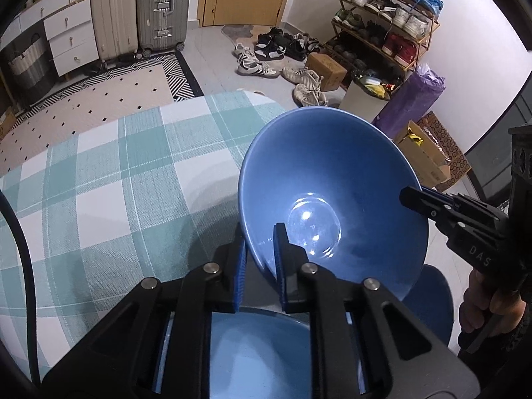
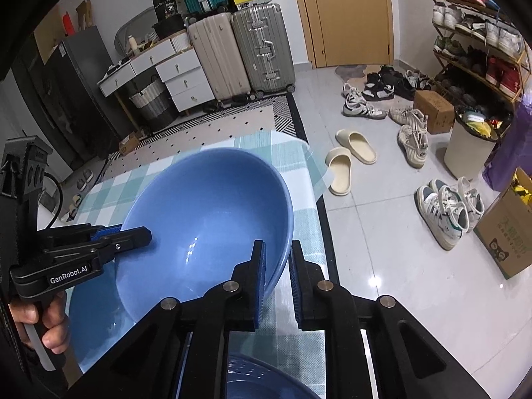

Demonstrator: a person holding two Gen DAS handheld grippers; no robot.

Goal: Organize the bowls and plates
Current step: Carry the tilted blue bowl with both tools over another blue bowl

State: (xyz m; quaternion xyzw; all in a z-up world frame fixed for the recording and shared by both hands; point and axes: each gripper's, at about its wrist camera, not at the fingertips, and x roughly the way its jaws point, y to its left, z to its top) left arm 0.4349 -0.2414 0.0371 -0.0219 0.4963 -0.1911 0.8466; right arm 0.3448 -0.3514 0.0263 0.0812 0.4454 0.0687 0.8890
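Observation:
A blue bowl (image 1: 332, 186) is held tilted above the checked tablecloth (image 1: 116, 173). My left gripper (image 1: 259, 252) is shut on its near rim. My right gripper (image 1: 407, 198) grips the opposite rim. In the right wrist view the same bowl (image 2: 206, 219) has my right gripper (image 2: 277, 266) pinching its right rim, and my left gripper (image 2: 146, 232) holds its left rim. A light blue plate (image 1: 259, 355) lies under my left gripper. It also shows below the bowl in the right wrist view (image 2: 93, 319). Another blue dish (image 2: 266, 379) sits at the bottom edge there.
The table edge (image 2: 316, 199) runs close on the right, with tiled floor beyond. Shoes (image 2: 445, 209), slippers (image 2: 352, 153), a white bin (image 2: 468, 153) and cardboard boxes (image 2: 508, 239) lie on the floor. Suitcases (image 2: 239, 50) and drawers stand at the far wall.

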